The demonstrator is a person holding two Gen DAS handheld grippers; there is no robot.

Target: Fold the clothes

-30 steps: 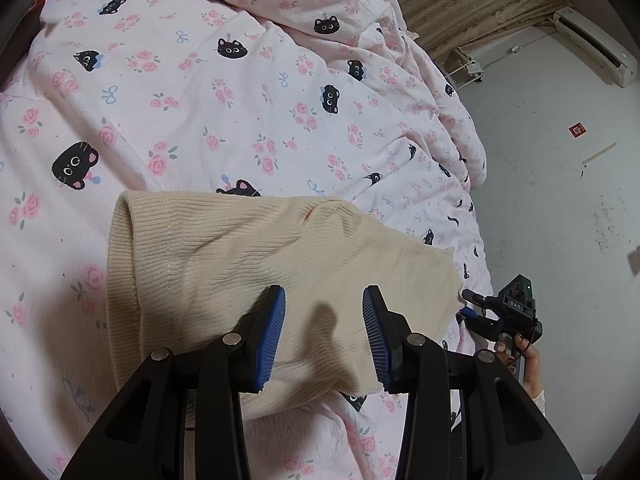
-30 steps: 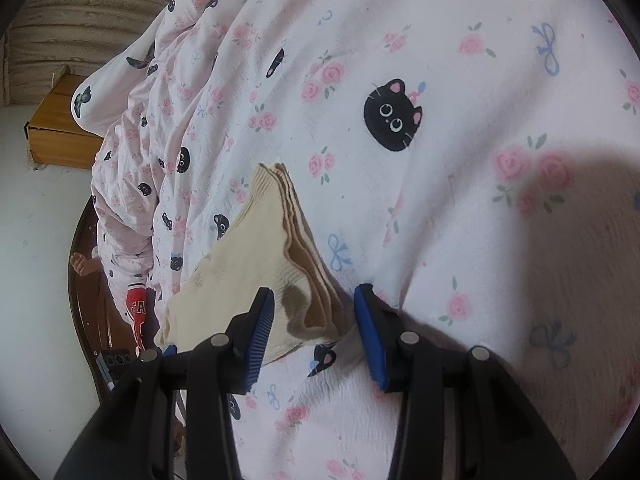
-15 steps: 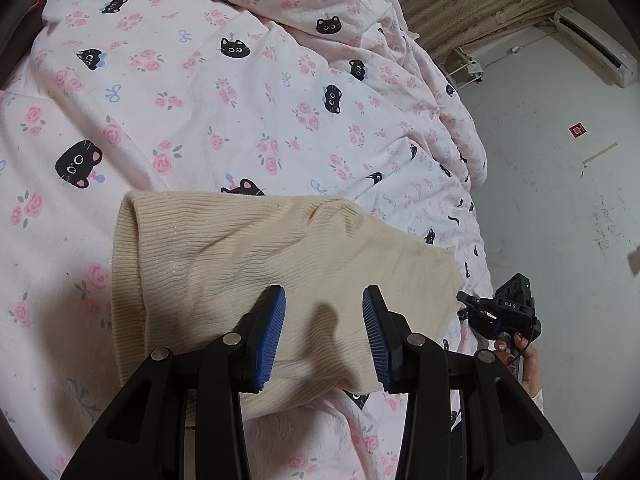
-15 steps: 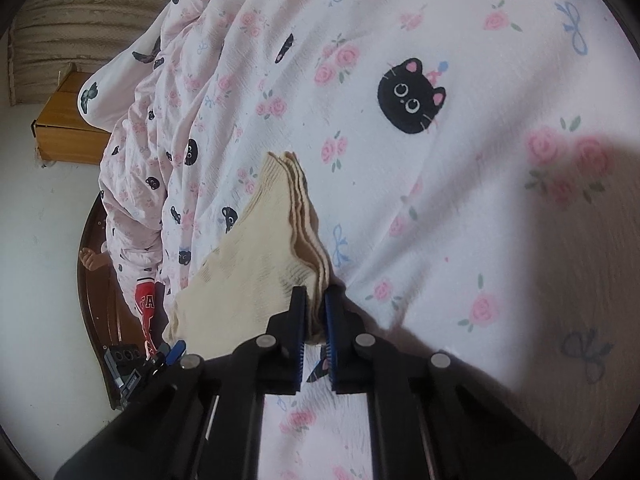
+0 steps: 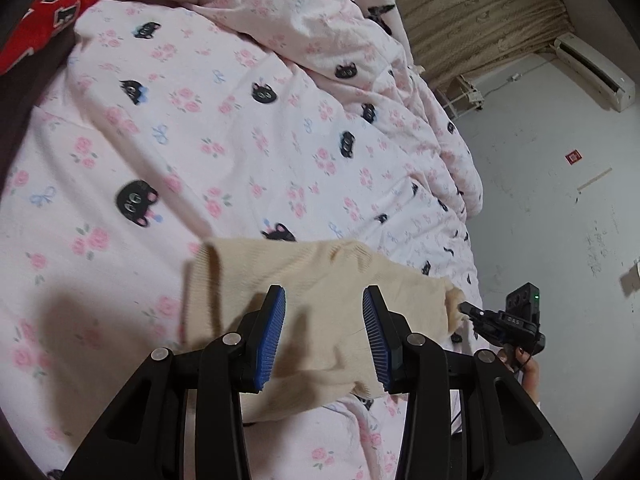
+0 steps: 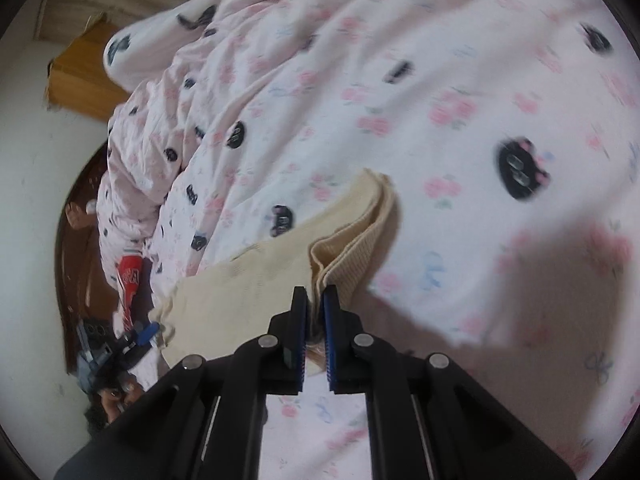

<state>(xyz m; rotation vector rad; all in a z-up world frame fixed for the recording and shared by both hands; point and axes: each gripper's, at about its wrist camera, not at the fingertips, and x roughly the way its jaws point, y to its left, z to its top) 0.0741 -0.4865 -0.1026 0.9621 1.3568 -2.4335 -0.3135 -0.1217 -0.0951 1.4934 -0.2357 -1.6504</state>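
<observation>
A cream ribbed knit garment [image 5: 320, 272], folded in several layers, lies on the pink cat-print bedsheet [image 5: 240, 140]. My left gripper [image 5: 324, 294] hovers over its near part, jaws apart, its shadow falling on the knit; the pads do not visibly press on it. In the left wrist view my right gripper [image 5: 466, 308] pinches the garment's right corner. In the right wrist view the right gripper [image 6: 315, 292] is shut on the layered edge of the garment [image 6: 240, 292], which is lifted off the sheet [image 6: 440, 120]. The left gripper [image 6: 148, 328] shows at the far corner.
A bunched duvet [image 5: 360, 20] of the same print lies along the far side. A red garment [image 5: 44, 12] sits at the top left. Past the bed are a wooden cabinet [image 6: 80, 76], the grey floor, and a white unit [image 5: 592, 68]. A hand [image 5: 524, 364] holds the right gripper.
The right gripper shut on the garment's layered edge and rose with it. The garment's left edge slid right across the sheet. The left gripper shifted over the bed, jaws unchanged.
</observation>
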